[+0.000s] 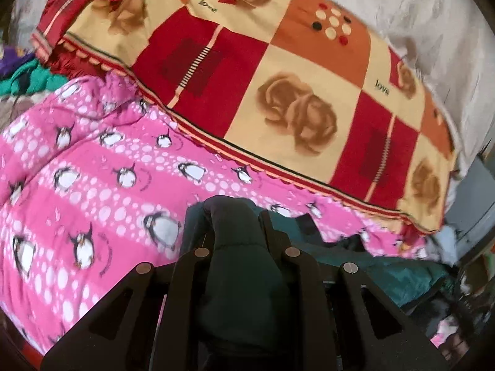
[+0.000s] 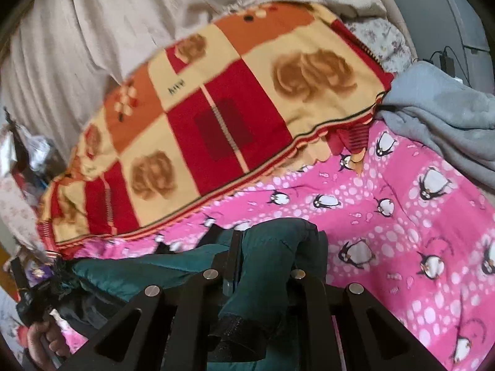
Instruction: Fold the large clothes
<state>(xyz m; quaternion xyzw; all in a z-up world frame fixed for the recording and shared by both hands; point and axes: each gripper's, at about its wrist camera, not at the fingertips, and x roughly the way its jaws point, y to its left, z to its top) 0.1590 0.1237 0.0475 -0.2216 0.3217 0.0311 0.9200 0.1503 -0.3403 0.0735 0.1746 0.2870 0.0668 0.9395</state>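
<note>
Surface: pink penguin-print bedspread [image 1: 102, 167] covering a bed.
Far side: red, orange and cream rose-patterned blanket [image 1: 263, 71] lying on it.
Right corner: grey fleece blanket [image 2: 442, 117].
Near edge: dark teal jacket [image 2: 148, 272] spread out.

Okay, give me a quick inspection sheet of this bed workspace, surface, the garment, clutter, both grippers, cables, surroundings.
Surface: pink penguin blanket covering the bed.
Job's things: dark teal garment, bunched and held at both ends.
Clutter: rose-patterned blanket; grey blanket; green cloth.
Grippers: left gripper shut on the garment; right gripper shut on the garment.
Cables: black cable at far right.
Surroundings: beige sheet behind the blankets.
</note>
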